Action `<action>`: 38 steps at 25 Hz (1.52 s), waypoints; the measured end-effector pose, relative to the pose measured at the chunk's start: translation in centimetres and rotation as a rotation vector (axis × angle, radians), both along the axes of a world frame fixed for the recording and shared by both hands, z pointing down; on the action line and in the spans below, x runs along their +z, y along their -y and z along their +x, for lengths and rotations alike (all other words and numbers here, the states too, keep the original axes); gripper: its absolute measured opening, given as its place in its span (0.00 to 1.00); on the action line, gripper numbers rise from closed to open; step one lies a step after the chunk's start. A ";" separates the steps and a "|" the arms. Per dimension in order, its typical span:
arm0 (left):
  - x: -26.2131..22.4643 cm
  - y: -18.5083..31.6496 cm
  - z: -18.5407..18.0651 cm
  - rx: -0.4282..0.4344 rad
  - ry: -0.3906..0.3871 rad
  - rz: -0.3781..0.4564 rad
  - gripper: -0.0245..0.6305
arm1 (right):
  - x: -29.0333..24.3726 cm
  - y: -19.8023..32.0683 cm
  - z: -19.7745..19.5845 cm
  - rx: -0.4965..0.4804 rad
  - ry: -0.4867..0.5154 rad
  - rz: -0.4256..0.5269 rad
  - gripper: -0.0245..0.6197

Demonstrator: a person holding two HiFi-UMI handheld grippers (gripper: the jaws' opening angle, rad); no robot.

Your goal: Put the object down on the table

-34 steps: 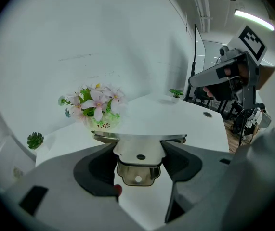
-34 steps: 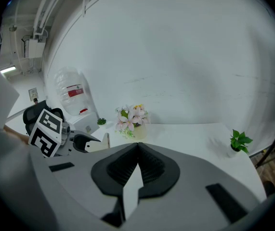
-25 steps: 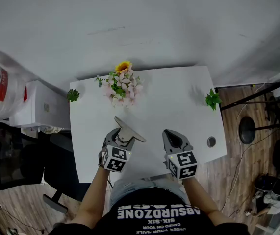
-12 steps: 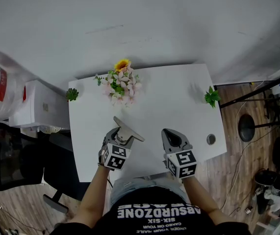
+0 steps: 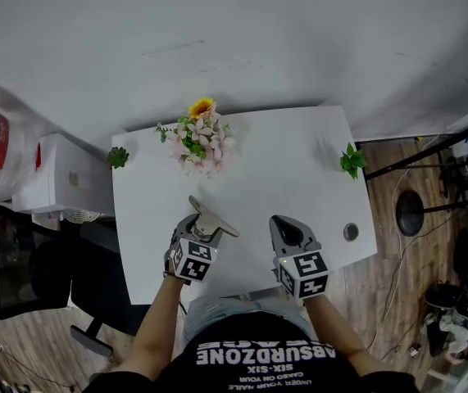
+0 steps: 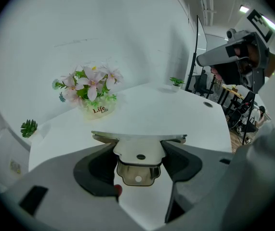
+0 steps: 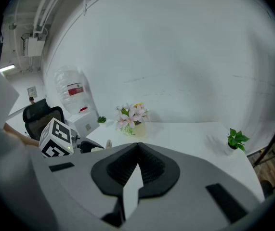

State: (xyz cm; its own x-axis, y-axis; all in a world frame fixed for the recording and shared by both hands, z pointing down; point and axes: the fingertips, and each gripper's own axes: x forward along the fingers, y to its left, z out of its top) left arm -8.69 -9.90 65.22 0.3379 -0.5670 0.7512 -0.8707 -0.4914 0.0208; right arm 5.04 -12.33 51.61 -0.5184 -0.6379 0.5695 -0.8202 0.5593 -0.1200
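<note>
A flat metal scraper-like plate point(image 5: 214, 216) with a wide straight front edge is held over the near part of the white table point(image 5: 291, 166). My left gripper point(image 5: 203, 224) is shut on its narrow tab end. In the left gripper view the plate point(image 6: 138, 146) lies level between the dark pads point(image 6: 96, 167), wide edge pointing away, above the tabletop point(image 6: 176, 109). My right gripper point(image 5: 288, 231) hovers beside it to the right, jaws pressed together with nothing between them; in its own view the right gripper point(image 7: 138, 146) shows the same.
A pot of pink and yellow flowers point(image 5: 201, 142) stands at the table's far side. Small green plants sit at the far-left corner point(image 5: 118, 156) and the right edge point(image 5: 352, 161). A cable hole point(image 5: 350, 232) is near the right front. A white cabinet point(image 5: 61, 182) and a black chair point(image 5: 12, 260) stand to the left.
Both grippers stay almost where they were. The left gripper keeps its hold on the metal plate; the whole view has drifted a little.
</note>
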 end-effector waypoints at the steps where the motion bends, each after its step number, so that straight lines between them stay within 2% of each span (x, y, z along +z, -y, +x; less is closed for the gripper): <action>1: 0.2 0.0 0.0 -0.001 0.003 -0.003 0.48 | 0.0 0.0 0.0 0.000 0.000 0.000 0.04; 38: 4.1 -1.6 0.4 -0.028 0.043 -0.075 0.48 | 0.3 -0.2 0.0 -0.019 -0.006 -0.007 0.04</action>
State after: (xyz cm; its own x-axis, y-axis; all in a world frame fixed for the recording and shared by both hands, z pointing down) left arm -8.29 -8.31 69.33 0.2893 -0.5173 0.8055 -0.8850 -0.4653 0.0190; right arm 5.00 -12.10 51.88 -0.5266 -0.6241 0.5772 -0.8103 0.5738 -0.1189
